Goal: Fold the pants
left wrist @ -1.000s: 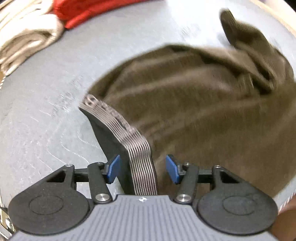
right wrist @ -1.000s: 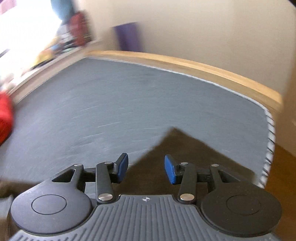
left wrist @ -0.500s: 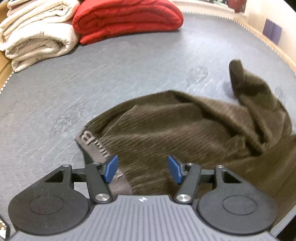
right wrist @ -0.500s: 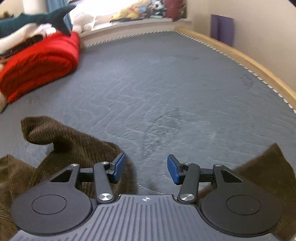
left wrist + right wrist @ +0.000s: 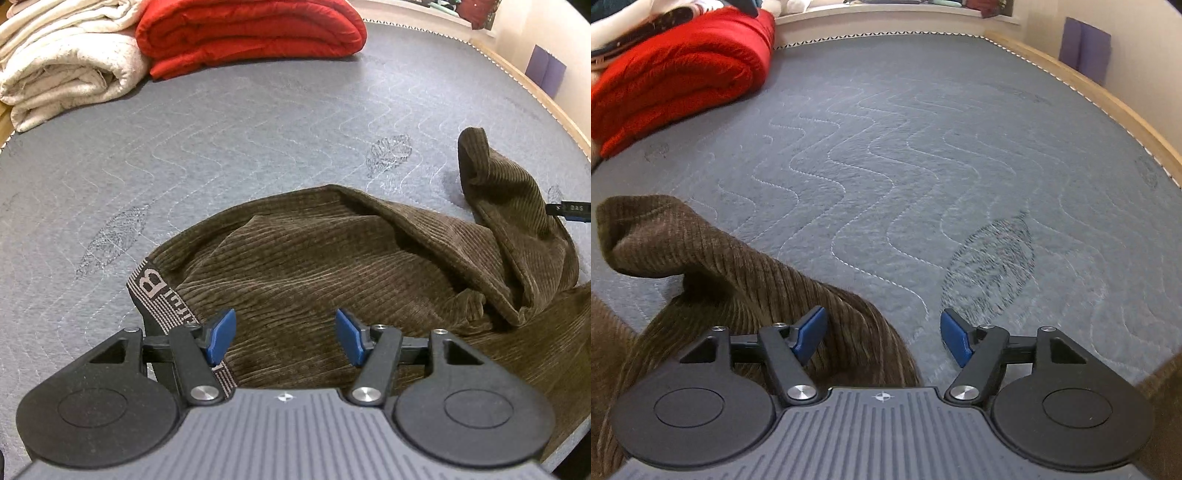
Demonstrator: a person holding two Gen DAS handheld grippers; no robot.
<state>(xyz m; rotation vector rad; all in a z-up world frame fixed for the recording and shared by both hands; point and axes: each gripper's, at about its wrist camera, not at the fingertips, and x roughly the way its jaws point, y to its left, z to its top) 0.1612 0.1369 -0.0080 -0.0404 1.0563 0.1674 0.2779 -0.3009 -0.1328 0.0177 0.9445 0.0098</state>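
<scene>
Brown corduroy pants [image 5: 332, 258] lie crumpled on the grey quilted mattress [image 5: 221, 147]. Their striped waistband [image 5: 155, 291] with a letter B shows at the left. My left gripper [image 5: 284, 336] is open and empty, just above the waist area. A bunched pant end [image 5: 491, 177] sticks up at the right. In the right wrist view the same bunched end [image 5: 665, 236] lies at the left. My right gripper [image 5: 882, 336] is open and empty, over the pants' edge and bare mattress [image 5: 923, 147].
A folded red blanket [image 5: 251, 33] and a folded cream blanket [image 5: 66, 74] lie at the far side of the mattress. The red blanket also shows in the right wrist view [image 5: 676, 77]. A wooden bed rail [image 5: 1108, 103] runs along the right edge.
Both grippers have pulled back from the pants and the views have steadied. The pants have settled on the mattress. The right view has swung left toward the red blanket.
</scene>
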